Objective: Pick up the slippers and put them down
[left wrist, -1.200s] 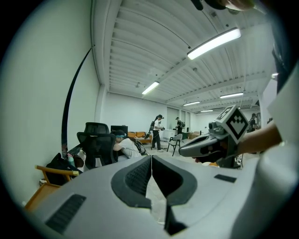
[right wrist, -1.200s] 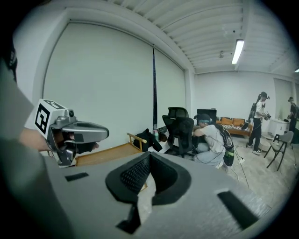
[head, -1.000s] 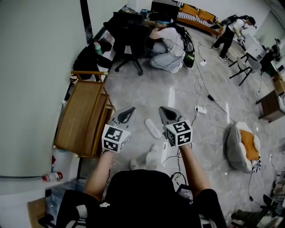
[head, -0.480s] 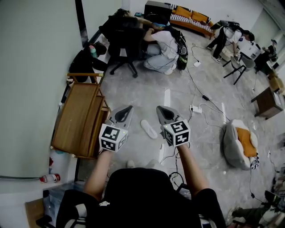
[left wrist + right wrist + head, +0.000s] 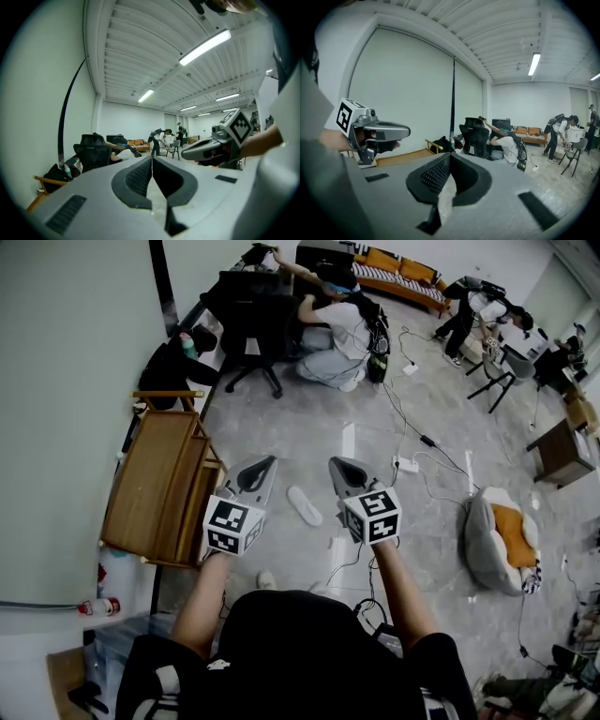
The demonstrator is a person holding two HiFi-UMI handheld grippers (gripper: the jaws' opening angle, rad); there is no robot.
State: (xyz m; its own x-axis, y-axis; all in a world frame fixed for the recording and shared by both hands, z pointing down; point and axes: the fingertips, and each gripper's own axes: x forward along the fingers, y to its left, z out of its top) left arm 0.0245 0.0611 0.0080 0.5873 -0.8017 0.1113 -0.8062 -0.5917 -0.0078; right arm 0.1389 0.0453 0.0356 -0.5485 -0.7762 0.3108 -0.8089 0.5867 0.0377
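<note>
Both tongs are being held closed and empty above the floor (image 5: 375, 427): the left tongs (image 5: 263, 465) and the right tongs (image 5: 337, 465). One white slipper (image 5: 304, 506) is lying on the floor, showing between them. It is being judged light, soft and bendable, not fragile. A pinch across its thin side edge is being favoured.

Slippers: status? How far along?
One white slipper lies on the floor, ungripped. Left gripper and right gripper are both shut and empty. No pick looks done; grasping, lifting and setting down look left. I can't pick out a second slipper.
</note>
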